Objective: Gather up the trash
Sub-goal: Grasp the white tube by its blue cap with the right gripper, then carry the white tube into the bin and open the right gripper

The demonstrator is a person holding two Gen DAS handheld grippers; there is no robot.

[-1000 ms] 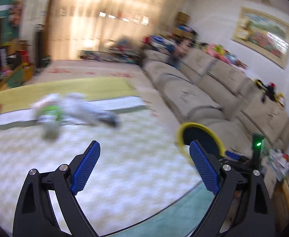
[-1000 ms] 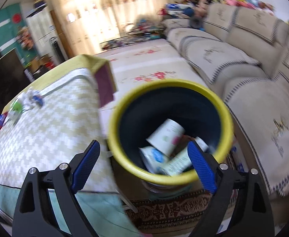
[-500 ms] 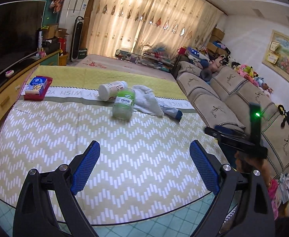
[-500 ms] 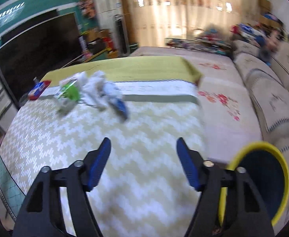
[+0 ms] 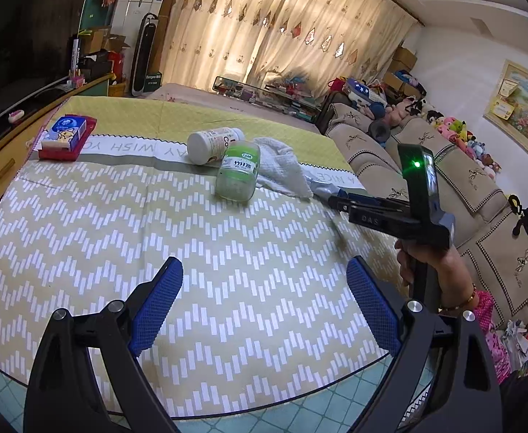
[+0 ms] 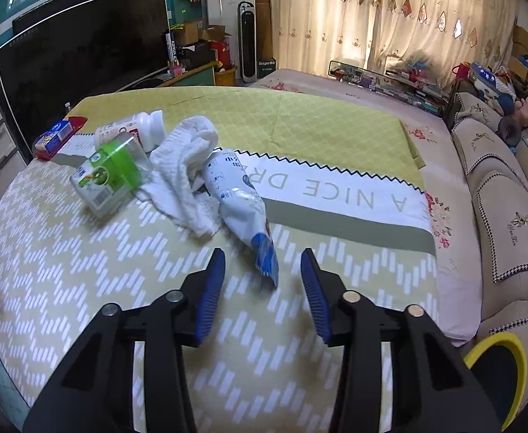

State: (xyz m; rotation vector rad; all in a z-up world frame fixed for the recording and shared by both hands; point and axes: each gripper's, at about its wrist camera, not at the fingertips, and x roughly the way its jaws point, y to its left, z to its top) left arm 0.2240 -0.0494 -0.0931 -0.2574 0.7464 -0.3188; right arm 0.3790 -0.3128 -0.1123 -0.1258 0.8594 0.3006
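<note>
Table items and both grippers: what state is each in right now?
White bottle: on its side.
Green-capped jar: tipped over, against the cloth.
White cloth: crumpled.
Plastic pouch: lying flat, tip between the jaws, untouched.
Right gripper: open, jaws just been closing.
Left gripper: open, empty.
Yellow-rimmed bin: beside the table.

The table mat [image 6: 336, 195] carries a white band of grey capitals, seen upside down: "A NICE DR" at centre right of the right wrist view, "WISH YO" at centre left of the left wrist view. The right gripper's body [image 5: 390, 216] bears "DAS". The white bottle [image 5: 213, 144] shows "Co", probably part of a longer word.
</note>
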